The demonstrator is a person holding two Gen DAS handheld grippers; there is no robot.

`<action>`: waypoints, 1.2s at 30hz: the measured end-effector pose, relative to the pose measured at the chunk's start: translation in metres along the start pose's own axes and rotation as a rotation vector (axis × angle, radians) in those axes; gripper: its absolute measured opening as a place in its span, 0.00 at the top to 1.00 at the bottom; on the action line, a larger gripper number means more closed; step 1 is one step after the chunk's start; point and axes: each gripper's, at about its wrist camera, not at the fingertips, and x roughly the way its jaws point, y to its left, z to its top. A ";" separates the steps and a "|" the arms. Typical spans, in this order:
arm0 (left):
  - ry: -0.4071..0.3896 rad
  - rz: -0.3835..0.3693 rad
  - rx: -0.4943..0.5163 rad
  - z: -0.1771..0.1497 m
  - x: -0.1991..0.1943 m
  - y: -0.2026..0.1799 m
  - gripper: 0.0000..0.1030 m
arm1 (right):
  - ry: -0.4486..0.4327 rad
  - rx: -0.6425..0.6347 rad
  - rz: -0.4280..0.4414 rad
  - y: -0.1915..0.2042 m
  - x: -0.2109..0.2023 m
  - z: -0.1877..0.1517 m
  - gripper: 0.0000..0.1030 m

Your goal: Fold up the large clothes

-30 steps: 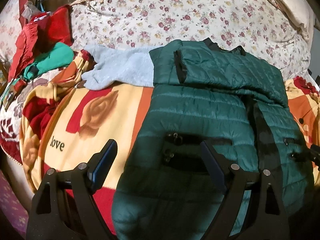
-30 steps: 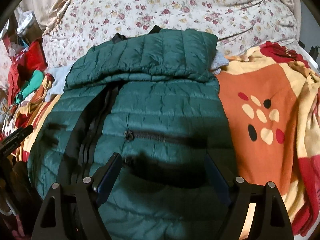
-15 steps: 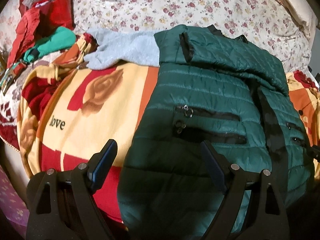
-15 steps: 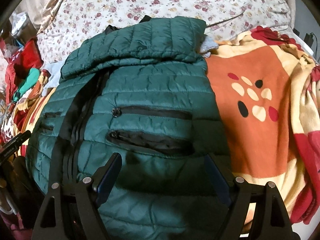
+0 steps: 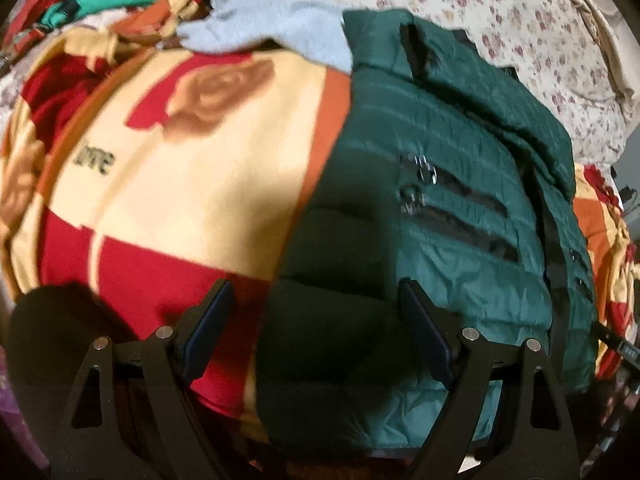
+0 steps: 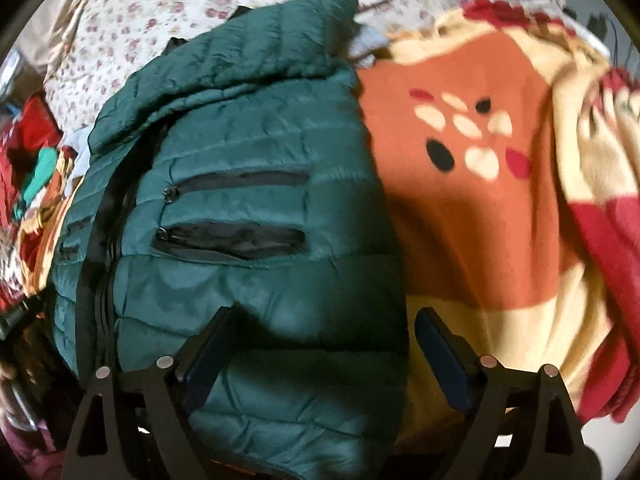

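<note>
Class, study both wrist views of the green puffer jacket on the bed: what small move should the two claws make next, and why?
Probably lower both claws onto the near hem of the green puffer jacket and close. The left claw and right claw stand open with nothing gripped, each straddling a side edge of the hem, and the right claw's jaws have just been opening. The jacket's upper part is already folded over.

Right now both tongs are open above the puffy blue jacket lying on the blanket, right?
Nearly. The jacket is dark green, not blue; both wrist views show that. The pale blue thing is a different garment behind it. The rest holds: the left tongs and right tongs are open above the jacket, which lies on the blanket.
</note>
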 end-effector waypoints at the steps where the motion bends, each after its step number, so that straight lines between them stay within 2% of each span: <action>1: 0.008 -0.003 0.002 -0.001 0.002 -0.001 0.17 | 0.015 0.007 0.008 -0.002 0.003 -0.001 0.14; 5: 0.018 -0.003 0.012 -0.001 0.002 -0.001 0.17 | 0.029 0.010 0.029 -0.008 0.006 -0.002 0.14; 9: 0.033 -0.016 -0.003 0.001 0.005 0.003 0.17 | 0.072 0.065 0.184 -0.014 0.012 -0.007 0.14; 12: 0.054 -0.029 0.014 -0.004 0.005 -0.001 0.17 | 0.073 -0.015 0.175 0.001 0.009 -0.014 0.14; 14: 0.080 -0.054 0.036 -0.009 0.005 -0.006 0.17 | 0.070 -0.068 0.194 0.011 0.003 -0.014 0.16; 16: 0.074 -0.042 0.060 -0.012 0.004 -0.010 0.17 | 0.051 -0.104 0.217 0.018 -0.003 -0.014 0.17; 18: 0.066 -0.028 0.069 -0.013 0.006 -0.013 0.17 | 0.055 -0.102 0.231 0.018 0.001 -0.014 0.17; 21: 0.061 -0.016 0.069 -0.013 0.006 -0.014 0.17 | 0.068 -0.105 0.199 0.019 0.011 -0.017 0.17; 23: 0.057 -0.013 0.074 -0.014 0.006 -0.015 0.17 | 0.048 -0.111 0.211 0.024 0.005 -0.015 0.24; 24: 0.056 -0.012 0.075 -0.013 0.006 -0.015 0.17 | 0.036 -0.110 0.222 0.021 0.002 -0.013 0.34; 25: 0.057 -0.012 0.074 -0.014 0.006 -0.014 0.17 | 0.016 -0.103 0.241 0.019 -0.002 -0.010 0.39; 28: 0.053 -0.003 0.079 -0.014 0.006 -0.015 0.17 | 0.019 -0.103 0.252 0.018 -0.001 -0.009 0.44; 32: 0.044 -0.006 0.075 -0.016 0.006 -0.014 0.17 | 0.026 -0.125 0.230 0.019 0.008 -0.013 0.44; 33: 0.039 -0.011 0.074 -0.017 0.004 -0.013 0.19 | 0.023 -0.128 0.228 0.019 0.008 -0.013 0.45; 34: 0.035 -0.022 0.073 -0.017 0.003 -0.013 0.34 | 0.016 -0.131 0.225 0.019 0.007 -0.012 0.53; 35: 0.022 -0.029 0.070 -0.017 -0.002 -0.014 0.57 | -0.001 -0.135 0.225 0.020 0.004 -0.010 0.61; 36: 0.009 -0.018 0.073 -0.017 -0.005 -0.015 0.65 | -0.014 -0.139 0.227 0.019 0.000 -0.009 0.72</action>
